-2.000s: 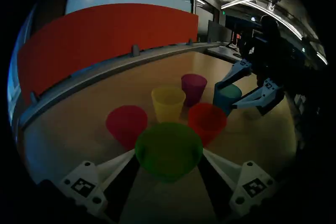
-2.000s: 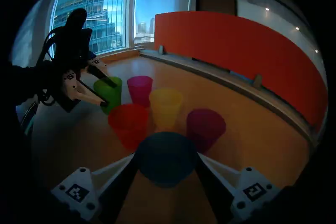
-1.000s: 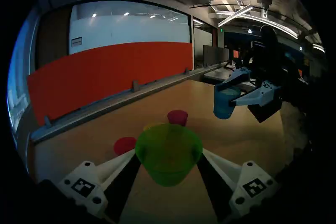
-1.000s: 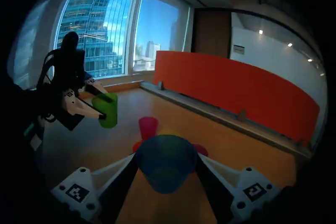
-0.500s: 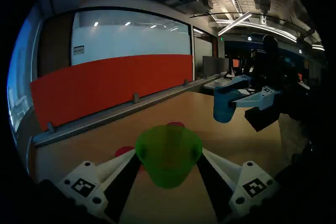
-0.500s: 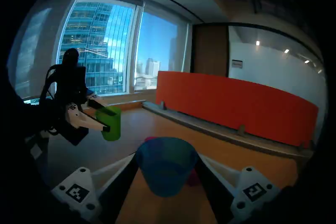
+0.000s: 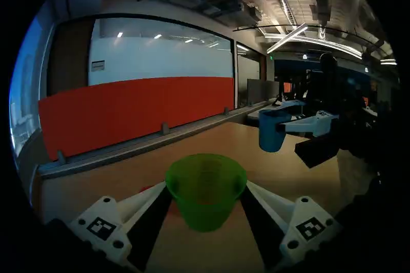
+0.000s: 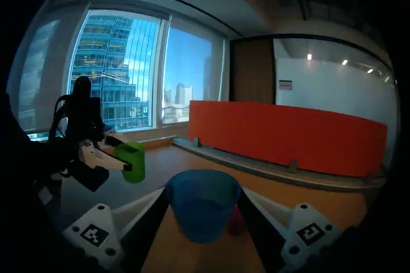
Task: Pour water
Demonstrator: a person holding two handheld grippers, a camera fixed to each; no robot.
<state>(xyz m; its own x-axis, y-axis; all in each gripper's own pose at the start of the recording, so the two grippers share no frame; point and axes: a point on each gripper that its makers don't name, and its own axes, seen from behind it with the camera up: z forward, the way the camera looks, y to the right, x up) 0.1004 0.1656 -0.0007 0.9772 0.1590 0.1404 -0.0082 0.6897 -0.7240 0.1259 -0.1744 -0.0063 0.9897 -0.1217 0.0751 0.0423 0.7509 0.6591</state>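
In the left gripper view my left gripper (image 7: 206,202) is shut on a green cup (image 7: 206,196), held upright above the wooden table (image 7: 287,168). Farther off at the right hangs a blue cup (image 7: 270,129) between the fingers of the right gripper (image 7: 279,122). In the right gripper view my right gripper (image 8: 203,211) is shut on the blue cup (image 8: 203,211), upright, with water showing inside. At the left of that view the left gripper (image 8: 123,163) holds the green cup (image 8: 133,162) in the air.
A red cup's edge (image 7: 145,189) peeks beside the left finger, and a magenta cup (image 8: 236,220) shows behind the blue one. An orange partition (image 7: 138,106) runs along the table's far edge. Tall windows (image 8: 123,83) stand behind the person's dark sleeve (image 8: 31,160).
Both grippers have lifted their cups well off the table. The cluster of cups on the table has dropped almost out of sight below them.
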